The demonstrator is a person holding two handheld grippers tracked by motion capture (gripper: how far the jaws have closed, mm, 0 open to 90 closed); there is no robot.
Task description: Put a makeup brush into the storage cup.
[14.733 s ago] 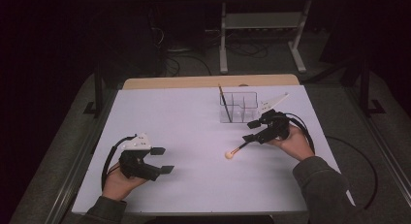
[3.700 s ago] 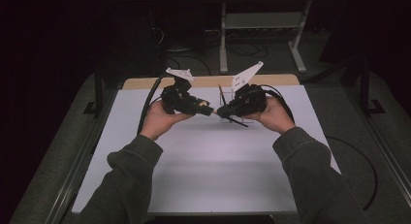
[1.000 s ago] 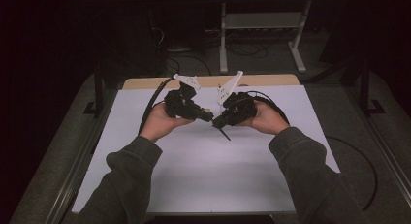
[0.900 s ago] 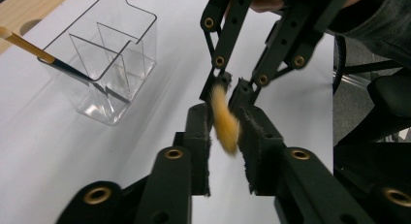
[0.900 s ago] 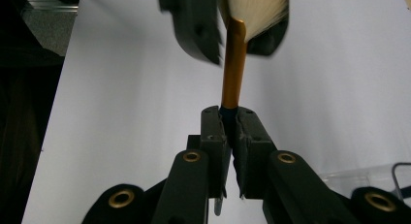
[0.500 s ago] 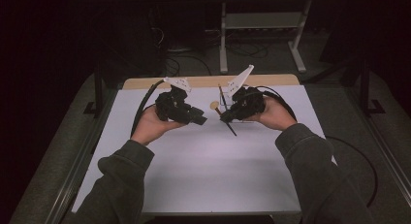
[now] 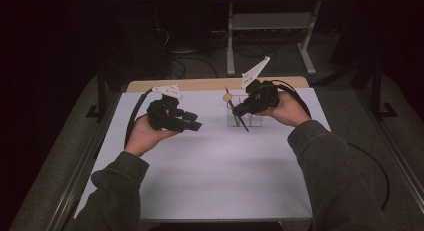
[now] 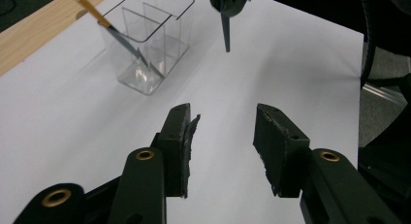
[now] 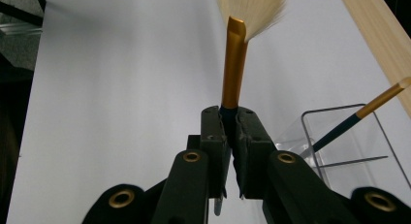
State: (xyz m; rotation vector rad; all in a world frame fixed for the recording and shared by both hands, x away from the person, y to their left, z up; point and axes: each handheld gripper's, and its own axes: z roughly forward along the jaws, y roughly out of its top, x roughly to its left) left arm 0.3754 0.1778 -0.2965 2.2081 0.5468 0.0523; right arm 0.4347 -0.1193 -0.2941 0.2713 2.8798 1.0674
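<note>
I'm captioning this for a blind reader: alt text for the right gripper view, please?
The right gripper is shut on a gold-ferruled fan brush, bristles fanned above a white table. At right, a clear organizer holds another brush.

No text, label or number seems readable on anything here.

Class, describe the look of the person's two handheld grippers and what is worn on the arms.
Both the left gripper and right gripper are black, with two flat-padded fingers, brass-coloured rivets and a pale three-cornered plate on top. A black cable trails from each. Both arms wear dark olive-grey sleeves.
</note>
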